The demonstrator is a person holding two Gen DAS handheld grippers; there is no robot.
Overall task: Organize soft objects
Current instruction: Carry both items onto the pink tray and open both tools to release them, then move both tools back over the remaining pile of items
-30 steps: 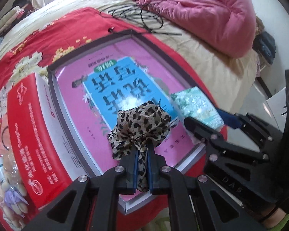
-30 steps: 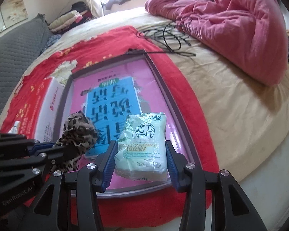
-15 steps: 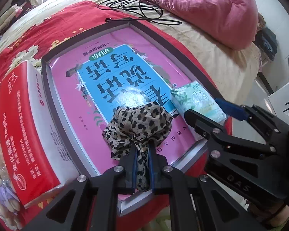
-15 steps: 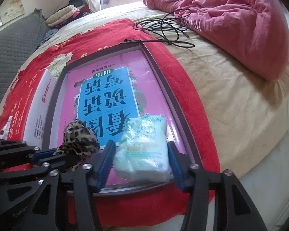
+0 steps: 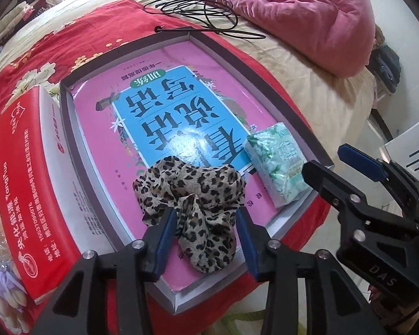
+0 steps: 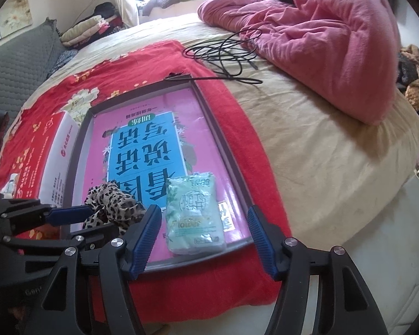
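The right tool (image 6: 205, 237) is opening around the tissue pack (image 6: 194, 215), which lies in the tray (image 6: 226, 153).

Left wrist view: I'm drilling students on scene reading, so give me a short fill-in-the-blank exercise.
1. The leopard-print fabric scrunchie lies between the ____ gripper's opening jaws.
2. The pale green tissue pack rests inside the shallow grey ____.
3. Under both lies a pink and ____ book.

Missing: left; tray; blue

On the bed: 1 shallow box (image 5: 69, 150), 1 pink book (image 5: 181, 106), 1 leopard-print scrunchie (image 5: 192, 192), 1 tissue pack (image 5: 276, 164), 1 red carton (image 5: 28, 184), 1 black cable (image 5: 204, 14), 1 pink quilt (image 5: 293, 8), 2 grippers.
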